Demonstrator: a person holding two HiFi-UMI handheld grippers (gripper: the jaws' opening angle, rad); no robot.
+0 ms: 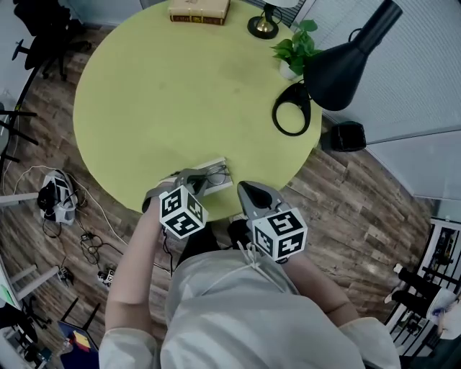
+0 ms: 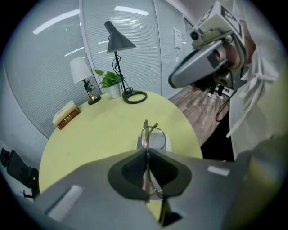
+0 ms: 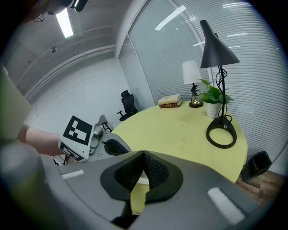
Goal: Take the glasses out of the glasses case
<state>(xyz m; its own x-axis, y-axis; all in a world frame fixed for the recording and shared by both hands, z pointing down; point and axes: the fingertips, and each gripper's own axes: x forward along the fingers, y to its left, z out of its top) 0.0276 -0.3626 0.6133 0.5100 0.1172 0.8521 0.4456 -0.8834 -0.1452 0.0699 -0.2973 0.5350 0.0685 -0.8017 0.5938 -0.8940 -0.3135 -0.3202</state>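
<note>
The white glasses case (image 1: 222,186) lies open at the near edge of the round yellow-green table (image 1: 166,94). My left gripper (image 1: 199,181) is shut on the thin wire-framed glasses (image 2: 150,133), pinching one thin part of the frame edge-on between the jaws (image 2: 147,151). The lenses stick out past the jaws, over the case (image 2: 158,143). Whether the glasses still touch the case I cannot tell. My right gripper (image 1: 245,189) hovers just right of the case at the table's edge. It is shut with nothing in it (image 3: 144,155).
On the far side of the table are a black desk lamp with a ring base (image 1: 292,109), a small potted plant (image 1: 295,50), a small lamp's base (image 1: 263,27) and a book (image 1: 199,11). A black bin (image 1: 347,135) stands on the floor at right.
</note>
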